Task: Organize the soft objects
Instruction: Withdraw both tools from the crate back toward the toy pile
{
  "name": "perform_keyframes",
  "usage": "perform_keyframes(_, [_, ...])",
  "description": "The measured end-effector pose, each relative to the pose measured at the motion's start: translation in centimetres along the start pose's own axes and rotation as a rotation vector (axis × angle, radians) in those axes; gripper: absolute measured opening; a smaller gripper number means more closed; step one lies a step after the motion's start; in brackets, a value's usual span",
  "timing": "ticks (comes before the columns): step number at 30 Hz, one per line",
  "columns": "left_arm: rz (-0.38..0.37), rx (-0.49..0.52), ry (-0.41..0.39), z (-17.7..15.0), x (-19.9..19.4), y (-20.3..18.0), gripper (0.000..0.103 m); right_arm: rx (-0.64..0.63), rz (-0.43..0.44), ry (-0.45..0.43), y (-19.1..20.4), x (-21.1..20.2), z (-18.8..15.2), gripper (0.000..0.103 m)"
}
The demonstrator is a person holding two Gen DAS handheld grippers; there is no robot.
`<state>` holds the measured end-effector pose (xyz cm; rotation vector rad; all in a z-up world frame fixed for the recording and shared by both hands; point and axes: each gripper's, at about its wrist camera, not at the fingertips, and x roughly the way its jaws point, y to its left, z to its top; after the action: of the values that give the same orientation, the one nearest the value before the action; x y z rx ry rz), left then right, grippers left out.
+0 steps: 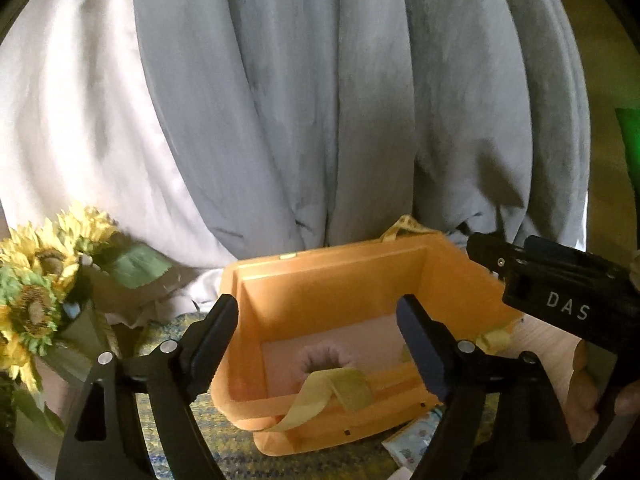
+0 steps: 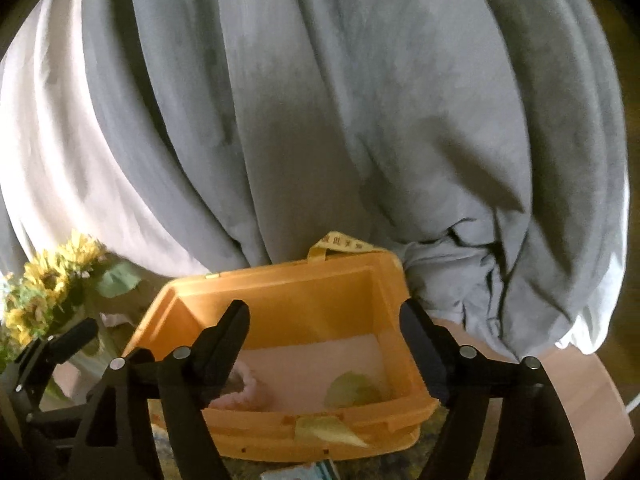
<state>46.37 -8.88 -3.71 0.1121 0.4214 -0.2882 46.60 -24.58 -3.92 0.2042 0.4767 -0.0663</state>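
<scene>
An orange storage box [image 1: 460, 276] [image 2: 276, 300] stands open on the patterned table. Inside lies a pink fluffy scrunchie [image 1: 326, 358] [image 2: 248, 390] on a pink lining. A yellow-green ribbon handle [image 1: 336, 390] [image 2: 326, 428] drapes over the near rim, and a second yellow-green piece [image 2: 352, 390] lies in the box's right corner. My left gripper [image 1: 318, 316] is open and empty above the box's near side. My right gripper [image 2: 324, 320] is open and empty over the box; it shows at the right in the left wrist view [image 1: 560, 284].
Grey and white curtains [image 1: 320, 100] [image 2: 340, 120] hang just behind the box. A bunch of artificial sunflowers [image 1: 40, 280] [image 2: 48, 292] stands to the left. A small printed packet [image 1: 412, 436] [image 2: 308, 472] lies on the table in front of the box.
</scene>
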Motion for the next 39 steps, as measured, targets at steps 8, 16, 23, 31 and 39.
perform_keyframes(8, [-0.013, 0.019, -0.06, -0.1, -4.6, -0.6, 0.087, -0.005, -0.044, -0.065, -0.1, -5.0, 0.0, 0.084])
perform_keyframes(16, [-0.051, 0.023, -0.076, -1.2, -8.6, -1.7, 0.087, -0.008, -0.099, -0.098, -0.7, -9.7, -1.2, 0.084])
perform_keyframes(23, [-0.08, 0.005, -0.042, -2.9, -11.2, -3.1, 0.087, 0.015, -0.119, -0.094, -1.8, -13.1, -2.9, 0.084])
perform_keyframes(31, [-0.085, 0.012, -0.004, -5.2, -13.6, -5.0, 0.087, 0.015, -0.141, -0.057, -2.8, -16.0, -5.8, 0.084])
perform_keyframes(39, [-0.135, 0.007, 0.049, -7.3, -14.5, -6.3, 0.087, 0.037, -0.17, 0.003, -4.2, -17.9, -8.9, 0.084])
